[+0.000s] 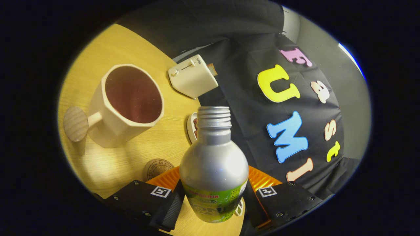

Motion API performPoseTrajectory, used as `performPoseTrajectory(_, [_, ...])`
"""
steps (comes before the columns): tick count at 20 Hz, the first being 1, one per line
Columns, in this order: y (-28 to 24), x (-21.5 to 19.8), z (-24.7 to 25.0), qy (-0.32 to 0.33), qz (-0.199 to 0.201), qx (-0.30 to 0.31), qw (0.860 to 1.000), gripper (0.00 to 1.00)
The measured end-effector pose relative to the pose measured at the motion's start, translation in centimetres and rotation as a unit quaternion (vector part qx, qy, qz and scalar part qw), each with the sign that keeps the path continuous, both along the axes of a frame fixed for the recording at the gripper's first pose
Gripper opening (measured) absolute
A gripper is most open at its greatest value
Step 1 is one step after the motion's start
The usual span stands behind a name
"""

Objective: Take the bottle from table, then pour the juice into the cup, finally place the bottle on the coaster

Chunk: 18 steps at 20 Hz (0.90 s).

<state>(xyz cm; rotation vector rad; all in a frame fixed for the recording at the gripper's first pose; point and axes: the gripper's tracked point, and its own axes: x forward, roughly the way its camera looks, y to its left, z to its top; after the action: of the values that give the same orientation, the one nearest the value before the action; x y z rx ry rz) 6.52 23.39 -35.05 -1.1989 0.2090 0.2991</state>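
Note:
A silver metal bottle (214, 164) with a green label and an uncapped threaded neck stands between my fingers, and my gripper (213, 196) is shut on its lower body. The whole scene is tilted, so the bottle leans over the wooden table (131, 157). Beyond and to the left of the bottle sits a cream faceted cup (126, 103) with a round wooden knob on its handle; its dark inside looks empty. A round cork coaster (157, 168) lies on the table just ahead of my left finger, partly hidden by it.
A small cream toaster (193, 76) with a slice in it stands beyond the cup at the table's far edge. A small white dish (192, 127) peeks out behind the bottle's neck. The black cloth wall hangs close behind the table.

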Motion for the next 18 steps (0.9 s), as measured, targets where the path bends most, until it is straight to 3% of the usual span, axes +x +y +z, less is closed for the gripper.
performPoseTrajectory(18, [1.4,-0.3,0.4,-0.024,0.051,-0.110,0.992,0.81])
